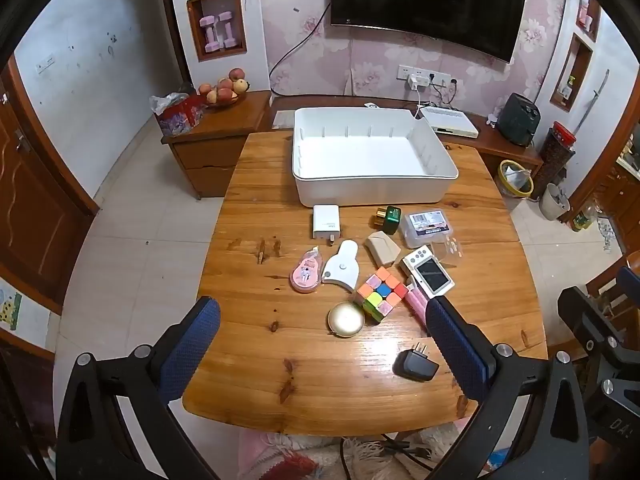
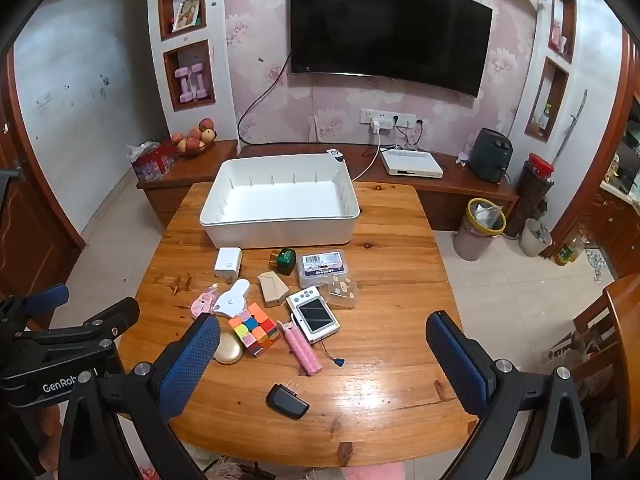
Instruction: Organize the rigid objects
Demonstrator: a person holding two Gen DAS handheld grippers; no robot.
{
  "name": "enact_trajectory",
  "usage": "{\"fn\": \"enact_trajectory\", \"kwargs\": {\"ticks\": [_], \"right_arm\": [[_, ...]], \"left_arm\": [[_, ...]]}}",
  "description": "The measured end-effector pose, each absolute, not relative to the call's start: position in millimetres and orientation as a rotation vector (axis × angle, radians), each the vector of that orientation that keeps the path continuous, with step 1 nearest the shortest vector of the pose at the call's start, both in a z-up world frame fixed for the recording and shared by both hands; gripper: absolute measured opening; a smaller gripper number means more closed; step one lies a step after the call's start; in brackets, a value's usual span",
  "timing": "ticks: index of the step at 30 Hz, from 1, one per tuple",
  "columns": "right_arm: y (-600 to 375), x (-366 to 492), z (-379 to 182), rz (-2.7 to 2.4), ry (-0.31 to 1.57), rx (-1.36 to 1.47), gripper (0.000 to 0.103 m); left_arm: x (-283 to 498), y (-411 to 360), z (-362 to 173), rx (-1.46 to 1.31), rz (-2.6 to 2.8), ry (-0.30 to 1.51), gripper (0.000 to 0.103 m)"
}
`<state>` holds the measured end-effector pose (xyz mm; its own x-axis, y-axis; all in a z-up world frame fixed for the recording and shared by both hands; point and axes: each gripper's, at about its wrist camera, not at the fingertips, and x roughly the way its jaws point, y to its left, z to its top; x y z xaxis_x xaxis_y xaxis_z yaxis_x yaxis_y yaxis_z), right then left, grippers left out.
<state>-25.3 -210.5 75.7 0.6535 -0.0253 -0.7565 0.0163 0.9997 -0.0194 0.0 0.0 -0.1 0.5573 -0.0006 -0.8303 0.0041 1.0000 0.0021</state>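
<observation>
Nothing's been picked up yet. Going left to right on the bench (image 2: pixel 400 248): white charger (image 2: pixel 228 263), pink correction tape (image 2: pixel 201 301), white tape measure (image 2: pixel 232 299), gold round compact (image 2: pixel 228 348), puzzle cube (image 2: pixel 254 329), beige box (image 2: pixel 273 288), green plug (image 2: pixel 287 260), two pink sticks (image 2: pixel 302 346), white handheld gadget (image 2: pixel 314 314), clear labelled case (image 2: pixel 323 267) and a small clear box (image 2: pixel 343 290) just beside it. One of each except the sticks. A black adapter (image 2: pixel 287 401) sits alone, nearest the front edge.

The empty white bin (image 2: pixel 280 227) is at the far side, behind the whole pile.

Left gripper (image 1: pixel 322 350) and right gripper (image 2: pixel 322 354) both have fingers spread wide, holding nothing. The adapter lies ahead of both, long axis slanting; I'd guess the right one is a bit better lined up.
</observation>
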Motion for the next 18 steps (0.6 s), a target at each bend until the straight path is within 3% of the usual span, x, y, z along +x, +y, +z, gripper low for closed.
{"fn": "enact_trajectory", "kwargs": {"ticks": [18], "right_arm": [[-211.1, -24.2, 76.2, -0.023, 0.86, -0.011, 0.103]], "left_arm": [[-1.7, -1.7, -3.4, -0.013, -0.017, 0.979, 0.102]]}}
